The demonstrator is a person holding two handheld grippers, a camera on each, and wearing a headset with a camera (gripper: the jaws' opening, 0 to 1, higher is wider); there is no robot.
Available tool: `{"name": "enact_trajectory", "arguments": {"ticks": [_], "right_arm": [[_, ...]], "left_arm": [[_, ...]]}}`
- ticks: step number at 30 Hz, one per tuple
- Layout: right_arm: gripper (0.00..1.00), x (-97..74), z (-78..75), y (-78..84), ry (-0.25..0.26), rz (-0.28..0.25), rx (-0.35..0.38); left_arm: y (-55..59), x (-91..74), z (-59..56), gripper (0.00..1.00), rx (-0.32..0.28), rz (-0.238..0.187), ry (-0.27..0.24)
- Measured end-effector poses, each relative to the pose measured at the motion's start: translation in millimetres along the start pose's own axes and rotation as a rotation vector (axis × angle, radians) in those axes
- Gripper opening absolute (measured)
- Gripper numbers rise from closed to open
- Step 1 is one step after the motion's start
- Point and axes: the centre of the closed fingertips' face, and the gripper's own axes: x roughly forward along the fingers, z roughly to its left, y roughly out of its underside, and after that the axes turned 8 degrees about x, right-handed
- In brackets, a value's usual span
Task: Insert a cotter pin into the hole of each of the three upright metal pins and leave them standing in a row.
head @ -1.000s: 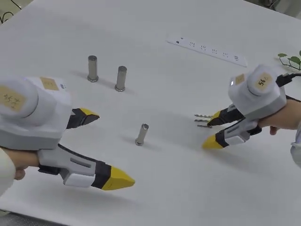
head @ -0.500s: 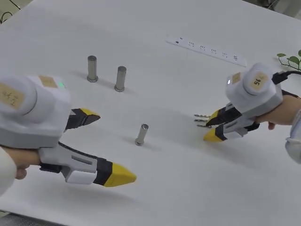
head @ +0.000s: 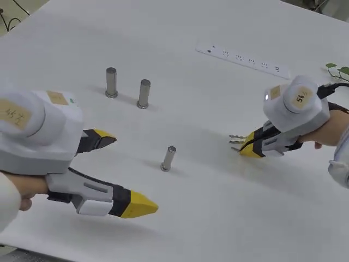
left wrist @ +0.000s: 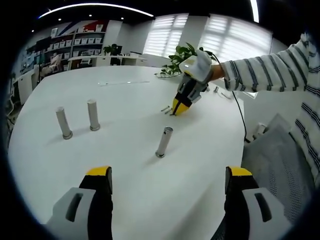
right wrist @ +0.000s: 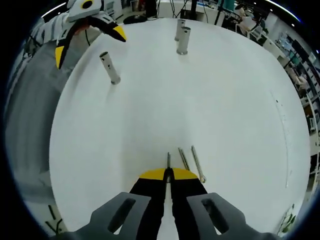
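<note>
Three upright metal pins stand on the white table: two at the back left [head: 111,82] [head: 144,93] and one nearer the middle [head: 168,158]. My left gripper [head: 122,172] is open, short of the middle pin [left wrist: 163,142], which stands ahead between its jaws. Several cotter pins [head: 236,141] lie on the table at the right. My right gripper [head: 247,149] rests its tips on them. In the right gripper view its jaws [right wrist: 168,175] are shut on one cotter pin [right wrist: 168,160], and two more [right wrist: 184,159] [right wrist: 196,163] lie just to its right.
A white power strip [head: 245,59] lies at the back of the table. A green plant [head: 341,70] sits at the far right edge. A person's striped sleeve [left wrist: 270,70] holds the right gripper [left wrist: 185,97].
My right gripper's jaws have shut on a cotter pin at the pile. The left gripper has stayed open and nearly still.
</note>
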Motion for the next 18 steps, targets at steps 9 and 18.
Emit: {"name": "enact_trajectory", "arguments": {"ticks": [9, 18], "right_arm": [[0.04, 0.5, -0.3, -0.4, 0.011, 0.038, -0.057], [0.03, 0.6, 1.7, -0.3, 0.036, 0.056, -0.097]], "left_arm": [[-2.9, -2.7, -0.4, 0.92, -0.004, -0.010, 0.001], [-2.8, -5.7, -7.0, 0.90, -0.013, -0.004, 0.007]]}}
